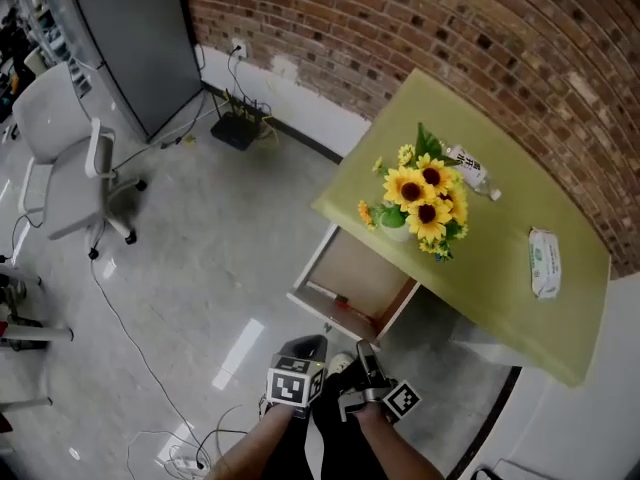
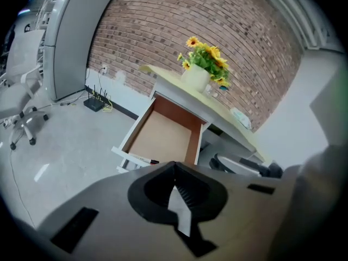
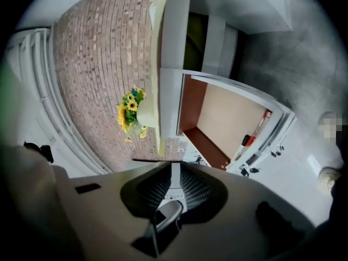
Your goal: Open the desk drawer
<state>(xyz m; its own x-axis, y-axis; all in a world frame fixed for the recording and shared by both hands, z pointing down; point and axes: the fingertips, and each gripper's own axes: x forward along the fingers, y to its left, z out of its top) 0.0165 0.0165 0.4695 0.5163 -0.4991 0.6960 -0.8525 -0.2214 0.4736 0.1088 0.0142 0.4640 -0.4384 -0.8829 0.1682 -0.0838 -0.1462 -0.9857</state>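
Observation:
The desk drawer [image 1: 357, 271] stands pulled out from under the yellow-green desk top [image 1: 500, 268], its brown inside bare except for a marker pen [image 1: 326, 292] near the white front panel. Both grippers hang close together in front of the drawer, apart from it and clear of the front panel. My left gripper [image 1: 310, 347] is shut, its jaw tips meeting [image 2: 174, 166] with nothing in them. My right gripper [image 1: 366, 351] shows a narrow gap between its ribbed pads [image 3: 173, 170] and holds nothing. Past each gripper's jaws the open drawer [image 2: 161, 135] [image 3: 231, 118] is visible.
A vase of sunflowers [image 1: 425, 196], a small bottle [image 1: 470, 167] and a tissue pack [image 1: 545, 261] sit on the desk. A brick wall runs behind. A white office chair [image 1: 70, 168], a router [image 1: 236, 128] and a power strip [image 1: 186, 460] with cables are on the grey floor.

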